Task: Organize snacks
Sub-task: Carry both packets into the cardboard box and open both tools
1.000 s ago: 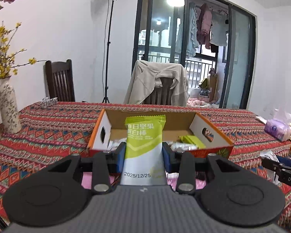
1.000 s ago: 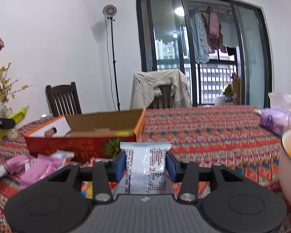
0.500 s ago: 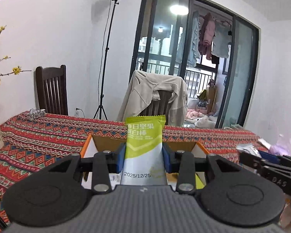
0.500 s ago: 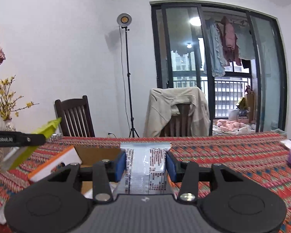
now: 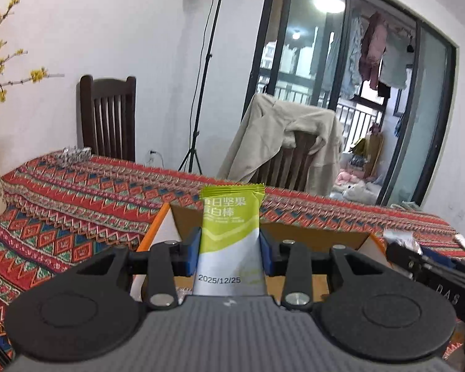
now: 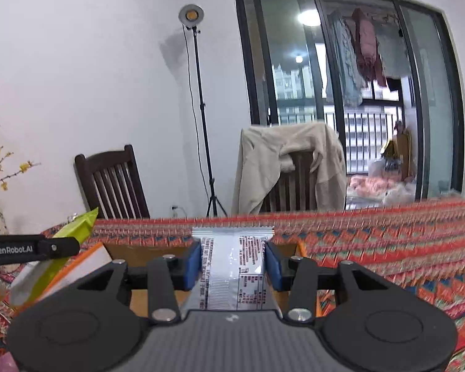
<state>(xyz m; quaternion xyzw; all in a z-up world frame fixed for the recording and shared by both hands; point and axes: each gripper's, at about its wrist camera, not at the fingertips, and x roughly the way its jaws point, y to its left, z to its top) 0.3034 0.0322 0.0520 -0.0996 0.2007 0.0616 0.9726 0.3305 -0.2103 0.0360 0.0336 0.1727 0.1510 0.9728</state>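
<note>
My left gripper [image 5: 230, 252] is clamped on the green bar [image 5: 231, 229], my right gripper [image 6: 232, 263] on the silver packet [image 6: 234, 266]; I hold both over the open box [image 5: 313, 235] on the table [image 5: 77, 192].

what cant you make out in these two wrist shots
- Left wrist view: inside of the cardboard box, hidden by the left gripper and its green snack bar.
- Right wrist view: box floor, hidden by the right gripper and silver packet.
- Right wrist view: tablecloth motion-blurred.
</note>
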